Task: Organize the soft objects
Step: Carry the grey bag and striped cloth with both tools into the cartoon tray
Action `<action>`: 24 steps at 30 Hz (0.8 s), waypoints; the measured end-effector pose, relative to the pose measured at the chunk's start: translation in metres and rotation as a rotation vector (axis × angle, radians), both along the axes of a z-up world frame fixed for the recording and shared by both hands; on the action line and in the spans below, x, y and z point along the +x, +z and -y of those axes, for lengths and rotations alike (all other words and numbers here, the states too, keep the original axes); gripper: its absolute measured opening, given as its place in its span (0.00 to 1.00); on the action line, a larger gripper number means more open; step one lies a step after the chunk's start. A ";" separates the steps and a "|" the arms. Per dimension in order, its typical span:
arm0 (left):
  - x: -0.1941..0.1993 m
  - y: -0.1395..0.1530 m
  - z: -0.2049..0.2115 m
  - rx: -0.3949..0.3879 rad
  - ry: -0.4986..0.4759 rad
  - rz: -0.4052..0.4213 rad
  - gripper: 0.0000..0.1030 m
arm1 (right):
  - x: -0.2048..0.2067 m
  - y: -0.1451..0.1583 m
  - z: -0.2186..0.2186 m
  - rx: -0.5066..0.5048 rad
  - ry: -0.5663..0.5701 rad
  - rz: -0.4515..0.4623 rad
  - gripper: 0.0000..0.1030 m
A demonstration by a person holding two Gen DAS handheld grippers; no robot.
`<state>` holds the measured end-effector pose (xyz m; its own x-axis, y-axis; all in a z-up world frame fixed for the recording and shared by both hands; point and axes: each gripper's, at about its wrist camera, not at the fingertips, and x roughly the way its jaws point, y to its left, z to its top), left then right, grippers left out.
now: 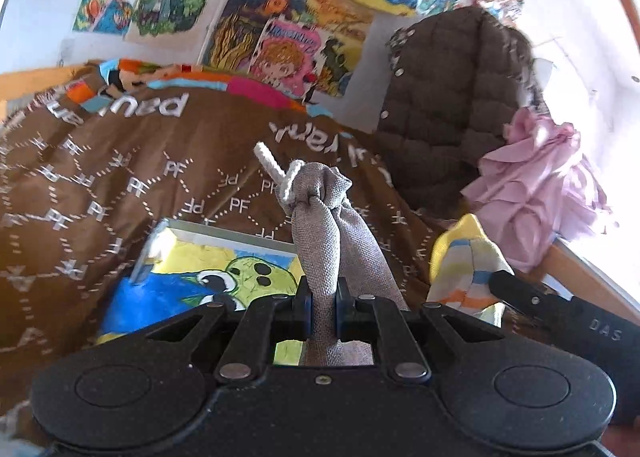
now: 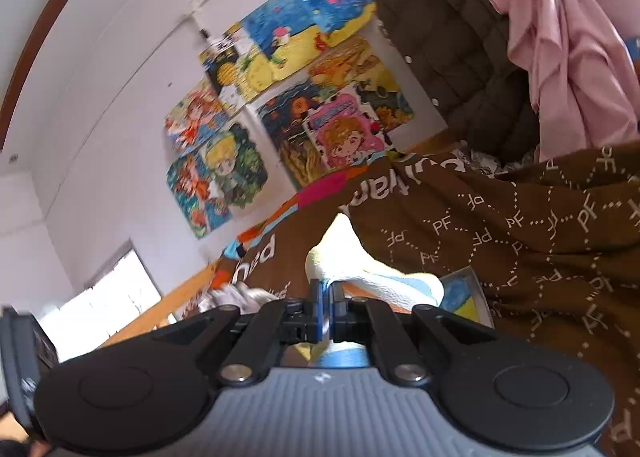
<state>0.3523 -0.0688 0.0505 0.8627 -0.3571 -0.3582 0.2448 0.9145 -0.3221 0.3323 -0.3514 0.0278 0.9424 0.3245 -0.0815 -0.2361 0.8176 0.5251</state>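
Above bedspread [image 1: 120, 185], pouch [image 1: 320, 249] in left gripper [image 1: 323, 297]

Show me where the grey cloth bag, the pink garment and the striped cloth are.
grey cloth bag [image 1: 320, 241]: left wrist view, on its gathered neck.
pink garment [image 1: 532, 185]: left wrist view, on its folds.
striped cloth [image 2: 360, 273]: right wrist view, on the part above the pads.

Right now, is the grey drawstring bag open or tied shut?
Tied shut: the grey bag has its neck bunched, with the white cord knotted around it.
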 end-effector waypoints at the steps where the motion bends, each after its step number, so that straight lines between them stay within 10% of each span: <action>1: 0.012 -0.006 0.006 -0.009 0.004 -0.016 0.10 | 0.008 -0.004 0.002 0.001 0.002 -0.009 0.03; 17: 0.096 -0.079 0.041 0.040 0.094 -0.289 0.11 | 0.065 -0.046 0.020 0.021 0.050 -0.321 0.04; 24: 0.100 -0.085 0.043 0.091 0.116 -0.371 0.21 | 0.057 -0.044 0.011 -0.056 0.065 -0.372 0.31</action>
<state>0.4520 -0.1118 -0.0346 0.7010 -0.2177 -0.6791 0.0207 0.9581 -0.2858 0.3895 -0.3624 -0.0158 0.8227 0.3678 -0.4335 -0.0897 0.8370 0.5398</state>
